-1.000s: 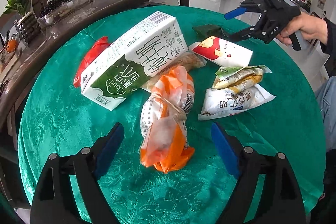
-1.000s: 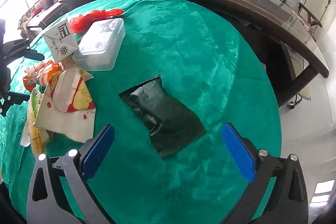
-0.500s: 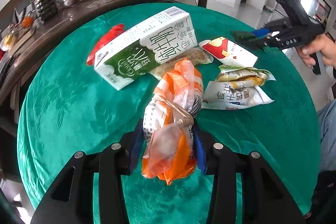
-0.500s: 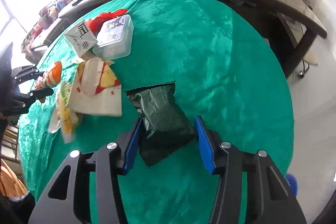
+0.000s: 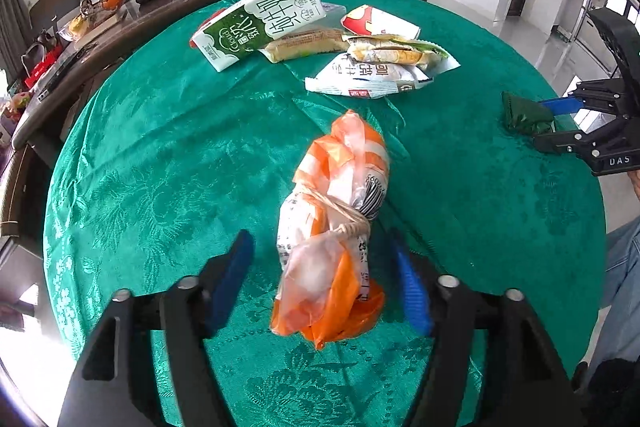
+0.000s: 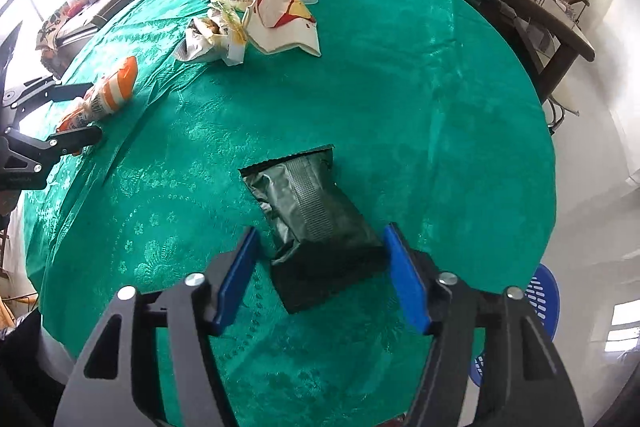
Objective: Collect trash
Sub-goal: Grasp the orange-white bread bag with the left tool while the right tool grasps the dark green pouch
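Release step: left gripper (image 5: 322, 281) fingers spreading around the orange bag (image 5: 334, 231); right gripper (image 6: 320, 277) fingers spreading around the dark pouch (image 6: 316, 223). Next: fetch the wrappers (image 5: 380, 67) at 12 o'clock.

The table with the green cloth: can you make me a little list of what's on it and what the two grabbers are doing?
surface: green tablecloth
left gripper: jaws opening, orange wrapper bundle between them
right gripper: jaws opening, dark green packet between them
pile at far side: milk carton, snack wrappers
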`<state>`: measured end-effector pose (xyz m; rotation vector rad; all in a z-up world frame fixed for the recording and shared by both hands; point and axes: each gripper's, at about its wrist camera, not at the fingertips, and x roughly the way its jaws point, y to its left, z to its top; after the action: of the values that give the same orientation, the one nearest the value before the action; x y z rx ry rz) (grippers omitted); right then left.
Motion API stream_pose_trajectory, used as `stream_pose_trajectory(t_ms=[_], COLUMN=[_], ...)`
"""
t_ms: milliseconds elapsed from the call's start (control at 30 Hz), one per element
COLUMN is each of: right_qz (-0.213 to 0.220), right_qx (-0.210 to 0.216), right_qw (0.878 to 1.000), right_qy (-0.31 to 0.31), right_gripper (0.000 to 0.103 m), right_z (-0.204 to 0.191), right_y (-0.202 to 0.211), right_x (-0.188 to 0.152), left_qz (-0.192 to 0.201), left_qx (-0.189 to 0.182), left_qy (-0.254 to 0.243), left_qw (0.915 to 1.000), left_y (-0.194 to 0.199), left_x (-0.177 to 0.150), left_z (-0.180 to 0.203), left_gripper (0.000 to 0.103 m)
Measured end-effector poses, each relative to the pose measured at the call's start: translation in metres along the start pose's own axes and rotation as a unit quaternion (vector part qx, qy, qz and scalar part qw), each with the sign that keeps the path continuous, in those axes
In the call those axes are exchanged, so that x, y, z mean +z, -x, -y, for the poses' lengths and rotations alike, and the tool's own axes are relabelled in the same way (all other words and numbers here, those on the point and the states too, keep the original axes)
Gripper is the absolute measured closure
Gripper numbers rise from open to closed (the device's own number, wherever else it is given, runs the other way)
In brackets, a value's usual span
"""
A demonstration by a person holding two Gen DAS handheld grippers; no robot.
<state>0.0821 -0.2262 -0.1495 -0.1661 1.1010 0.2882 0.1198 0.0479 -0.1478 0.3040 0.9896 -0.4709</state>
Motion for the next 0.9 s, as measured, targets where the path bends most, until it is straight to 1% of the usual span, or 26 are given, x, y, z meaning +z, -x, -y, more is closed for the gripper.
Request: stream_pose_trajectory(t_ms=[33, 100, 167, 233, 333, 400, 467, 533, 567, 600, 633, 667, 700, 767, 900], right_qz=[0.001, 0.001, -0.009, -0.025, -0.05, -0.066, -0.074, -0.074, -0.073, -0.074, -0.077, -0.075, -0.071, -0.054, -0.015], right_qx=[0.003, 0.012, 0.018, 0.029, 0.033, 0.038, 0.033, 0.038, 0.041, 0.045, 0.045, 0.043, 0.044, 0.047, 0.065], right_qw=[1.0, 1.0, 1.0, 0.999, 0.997, 0.995, 0.995, 0.995, 0.995, 0.995, 0.995, 0.995, 0.996, 0.997, 0.998], right_qy=[0.002, 0.004, 0.009, 0.022, 0.045, 0.06, 0.066, 0.062, 0.057, 0.051, 0.048, 0.045, 0.043, 0.03, -0.012], right_gripper=[0.026, 0.024, 0.024, 0.024, 0.024, 0.024, 0.024, 0.024, 0.032, 0.059, 0.061, 0.065, 0.066, 0.067, 0.068], right_z=[0.0, 0.001, 0.002, 0.001, -0.006, -0.009, -0.012, -0.011, -0.01, -0.01, -0.008, -0.005, -0.005, -0.002, 0.013], right_y=[0.003, 0.009, 0.011, 0.007, 0.0, -0.006, -0.011, -0.014, -0.014, -0.014, -0.015, -0.016, -0.013, -0.006, 0.011], right_x=[0.001, 0.006, 0.008, 0.015, 0.021, 0.027, 0.031, 0.034, 0.035, 0.035, 0.036, 0.039, 0.038, 0.036, 0.026], left_qz=[0.005, 0.01, 0.009, 0.006, -0.005, -0.01, -0.017, -0.033, -0.04, -0.045, -0.047, -0.048, -0.048, -0.043, -0.027], left_qx=[-0.009, -0.025, -0.024, -0.028, -0.045, -0.043, -0.044, -0.033, -0.023, -0.02, -0.027, -0.037, -0.041, -0.037, -0.044], left_qy=[0.001, -0.001, -0.011, -0.023, -0.035, -0.04, -0.045, -0.058, -0.065, -0.07, -0.068, -0.062, -0.054, -0.049, -0.038], left_qw=[0.9999, 0.9996, 0.9996, 0.9993, 0.9984, 0.9982, 0.9979, 0.9973, 0.9968, 0.9964, 0.9962, 0.9962, 0.9966, 0.9972, 0.9979], left_y=[0.004, 0.012, 0.015, 0.016, 0.011, 0.007, 0.002, -0.006, -0.01, -0.012, -0.013, -0.013, -0.012, -0.009, 0.004], left_x=[0.0, 0.001, 0.003, 0.005, 0.009, 0.013, 0.017, 0.017, 0.017, 0.017, 0.016, 0.016, 0.016, 0.016, 0.017], left_z=[-0.003, -0.007, -0.01, -0.01, -0.008, -0.006, -0.003, 0.001, 0.003, 0.004, 0.004, 0.004, 0.003, 0.003, 0.008], left_gripper=[0.019, 0.018, 0.018, 0.018, 0.018, 0.018, 0.023, 0.031, 0.034, 0.041, 0.051, 0.058, 0.061, 0.061, 0.062])
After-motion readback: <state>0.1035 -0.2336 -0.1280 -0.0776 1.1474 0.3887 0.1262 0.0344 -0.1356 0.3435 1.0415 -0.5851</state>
